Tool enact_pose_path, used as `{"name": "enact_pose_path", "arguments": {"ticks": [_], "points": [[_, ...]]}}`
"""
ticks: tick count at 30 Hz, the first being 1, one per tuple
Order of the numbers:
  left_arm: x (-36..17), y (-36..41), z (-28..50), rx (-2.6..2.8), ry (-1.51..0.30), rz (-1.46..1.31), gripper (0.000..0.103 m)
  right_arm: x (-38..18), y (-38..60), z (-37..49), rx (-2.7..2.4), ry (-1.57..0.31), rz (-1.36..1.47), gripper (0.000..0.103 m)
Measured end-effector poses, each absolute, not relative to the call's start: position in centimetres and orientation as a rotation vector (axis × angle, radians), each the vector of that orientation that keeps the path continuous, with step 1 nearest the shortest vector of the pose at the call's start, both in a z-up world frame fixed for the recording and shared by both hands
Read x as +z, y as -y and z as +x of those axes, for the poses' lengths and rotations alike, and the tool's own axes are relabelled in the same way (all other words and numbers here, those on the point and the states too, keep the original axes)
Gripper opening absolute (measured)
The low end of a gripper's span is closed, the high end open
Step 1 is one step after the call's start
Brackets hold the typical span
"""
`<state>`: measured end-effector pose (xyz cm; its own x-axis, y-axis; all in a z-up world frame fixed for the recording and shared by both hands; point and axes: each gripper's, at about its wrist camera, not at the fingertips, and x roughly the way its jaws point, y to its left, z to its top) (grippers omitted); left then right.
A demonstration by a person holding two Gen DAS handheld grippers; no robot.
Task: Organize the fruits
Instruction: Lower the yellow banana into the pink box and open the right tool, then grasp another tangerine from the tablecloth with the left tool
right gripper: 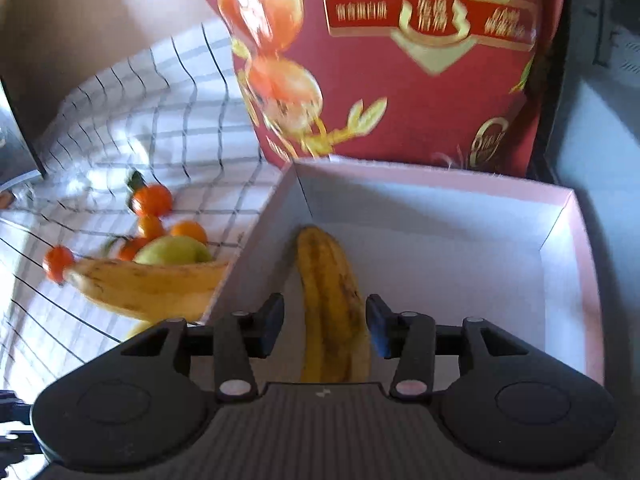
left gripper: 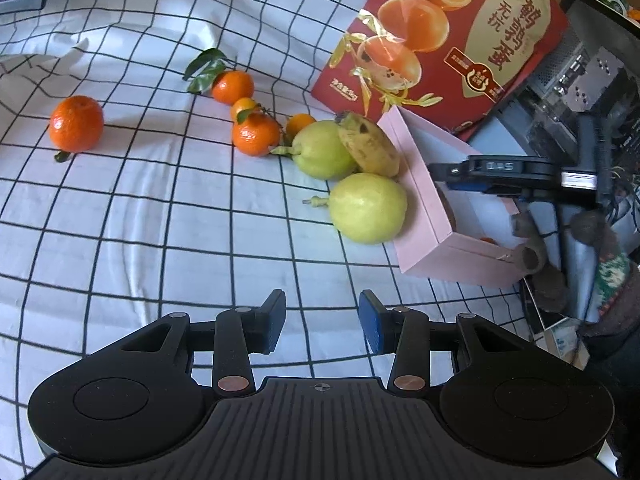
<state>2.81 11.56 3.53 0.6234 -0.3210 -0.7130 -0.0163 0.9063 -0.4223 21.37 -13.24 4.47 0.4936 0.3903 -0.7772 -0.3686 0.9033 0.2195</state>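
Lying in the pink cardboard box [right gripper: 576, 216], a brown-flecked yellow banana [right gripper: 334, 312] — right gripper [right gripper: 326, 326] jaws parted, off its skin.

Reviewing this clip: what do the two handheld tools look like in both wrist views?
Both match: the left tool and right tool have black ribbed bodies, two round black side discs, black linkage arms with coppery round pivots, one black finger pad and one blue pad. No cables or sleeves visible.

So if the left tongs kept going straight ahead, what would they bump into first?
Probably just the checked cloth. The left tongs are open and empty, tilted down at bare cloth. The nearest fruit, a green pear, lies farther on and a bit to the right, though depth is hard to judge.
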Motion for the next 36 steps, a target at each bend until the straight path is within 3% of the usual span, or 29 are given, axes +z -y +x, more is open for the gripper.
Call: {"name": "enact_pose_path", "arguments": {"ticks": [7,11,21,36], "points": [[3.8,-10.0,4.2,-0.199,-0.873,-0.372,0.045,8.0,14.9,15.8,0.455,-0.802,-0.034,0.051],[4.1,-8.9,5.6,-0.192,-0.855,-0.361,0.045,8.8,14.8,10.9,0.462,-0.732,-0.117,0.06],[7.1,-9.3,8.6,-0.119,-0.711,-0.35,0.045,7.1,13.8,3.7,0.429,-0.686,-0.241,0.061],[5.1,-23.6,7.6,0.431,-0.625,-0.293,0.045,4.6,13.3,3.3,0.396,-0.751,-0.211,0.061]]}}
